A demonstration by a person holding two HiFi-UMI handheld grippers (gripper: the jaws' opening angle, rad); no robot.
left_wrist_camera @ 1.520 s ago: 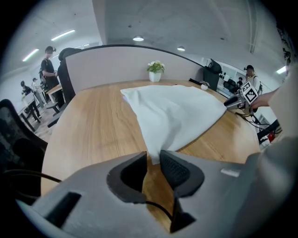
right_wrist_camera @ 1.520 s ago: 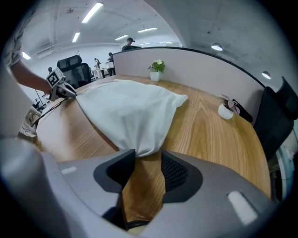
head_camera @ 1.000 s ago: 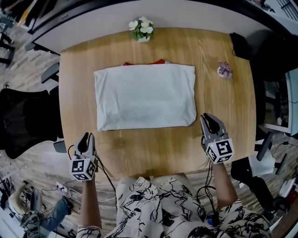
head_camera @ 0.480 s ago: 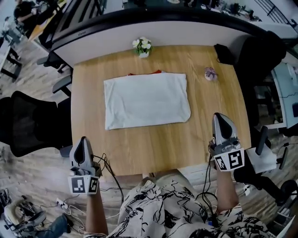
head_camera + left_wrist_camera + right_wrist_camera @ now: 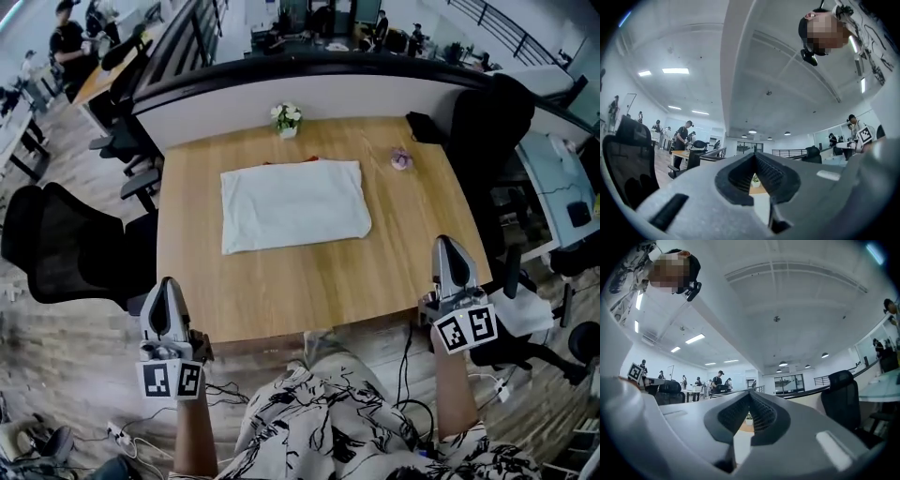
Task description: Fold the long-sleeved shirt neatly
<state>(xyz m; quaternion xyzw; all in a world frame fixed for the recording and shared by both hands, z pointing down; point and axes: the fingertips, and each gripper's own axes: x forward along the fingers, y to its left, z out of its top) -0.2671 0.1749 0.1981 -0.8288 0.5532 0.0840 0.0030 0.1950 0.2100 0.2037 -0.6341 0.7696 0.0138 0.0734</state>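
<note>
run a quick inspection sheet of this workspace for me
surface: wooden table, light grain
job's things: white shirt lies folded into a flat rectangle mid-table, with a red strip at its far edge
clutter: flower pot at the far edge; small purple item and black item far right
grippers: left tongs and right tongs shut, empty, near the table's near corners, apart from the shirt
cables: cables hang by the person's legs
surroundings: black chair at left; open office with people beyond

Bright ceiling lights point(image 5: 675, 71), strong fisheye bending, dark corners.
</note>
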